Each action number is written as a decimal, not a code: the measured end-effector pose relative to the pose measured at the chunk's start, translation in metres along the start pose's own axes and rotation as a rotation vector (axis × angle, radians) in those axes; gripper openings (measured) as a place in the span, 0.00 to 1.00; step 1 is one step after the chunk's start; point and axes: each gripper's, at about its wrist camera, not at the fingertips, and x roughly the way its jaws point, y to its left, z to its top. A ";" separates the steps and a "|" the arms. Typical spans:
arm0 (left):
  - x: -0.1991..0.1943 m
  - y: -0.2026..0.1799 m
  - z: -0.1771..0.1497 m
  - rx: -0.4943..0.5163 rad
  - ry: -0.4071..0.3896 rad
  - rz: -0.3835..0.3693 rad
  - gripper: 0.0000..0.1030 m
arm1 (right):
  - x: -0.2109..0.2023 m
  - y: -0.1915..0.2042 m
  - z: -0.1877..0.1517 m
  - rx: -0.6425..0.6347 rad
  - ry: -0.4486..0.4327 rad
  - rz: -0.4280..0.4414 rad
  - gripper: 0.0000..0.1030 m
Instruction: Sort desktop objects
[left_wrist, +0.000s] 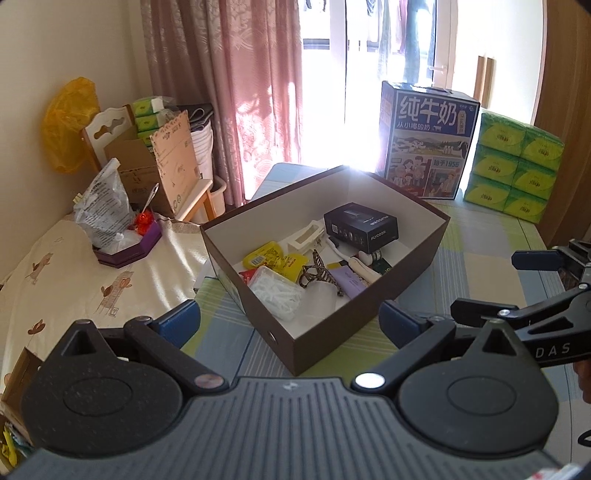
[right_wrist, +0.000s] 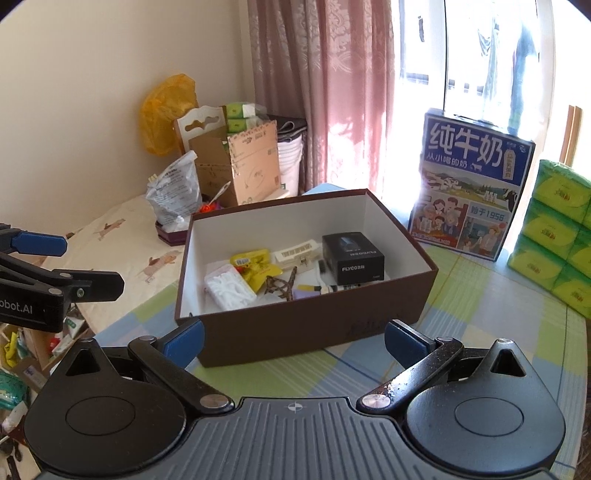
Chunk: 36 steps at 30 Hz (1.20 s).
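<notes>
**Two grippers wide open over a checked table, everything in the box**

Both tools hang above the table with nothing between their blue pads. The left gripper (left_wrist: 290, 323) stands wide apart, and so does the right gripper (right_wrist: 293, 339), each facing the brown box (right_wrist: 306, 325) from the near side.

The box sits on a tablecloth (right_wrist: 480, 306) of pale blue, green and yellow checks. Inside its white walls lie a black carton (right_wrist: 352, 258), a yellow packet (right_wrist: 251, 260), a clear case of white picks (right_wrist: 229, 286), a white plastic holder (right_wrist: 295, 251), a patterned hair clip (left_wrist: 317, 273) and a lilac card (left_wrist: 349, 280), all crowded on the floor of the box.

Behind it, near the bright window, a blue milk carton (right_wrist: 472, 184) stands upright, with a stack of green tissue packs (right_wrist: 557, 236) just beside it on the right. Pink curtains (right_wrist: 325, 92) hang in the corner. To the left, a cream cloth with small animal prints (left_wrist: 74, 266) covers a lower surface bearing a purple tray (left_wrist: 129, 249) and a crumpled clear bag (left_wrist: 103, 206). A cardboard box (left_wrist: 147, 166) and an orange bag (left_wrist: 68, 125) sit against the cream wall.
</notes>
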 end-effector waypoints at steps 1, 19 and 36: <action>-0.004 -0.002 -0.002 -0.003 -0.003 0.003 0.99 | -0.003 0.000 -0.001 -0.001 -0.002 0.003 0.98; -0.052 -0.029 -0.033 -0.038 -0.041 0.054 0.99 | -0.048 0.001 -0.030 -0.044 -0.018 -0.001 0.98; -0.069 -0.058 -0.062 -0.061 -0.025 0.090 0.99 | -0.063 0.001 -0.059 -0.073 0.002 0.027 0.98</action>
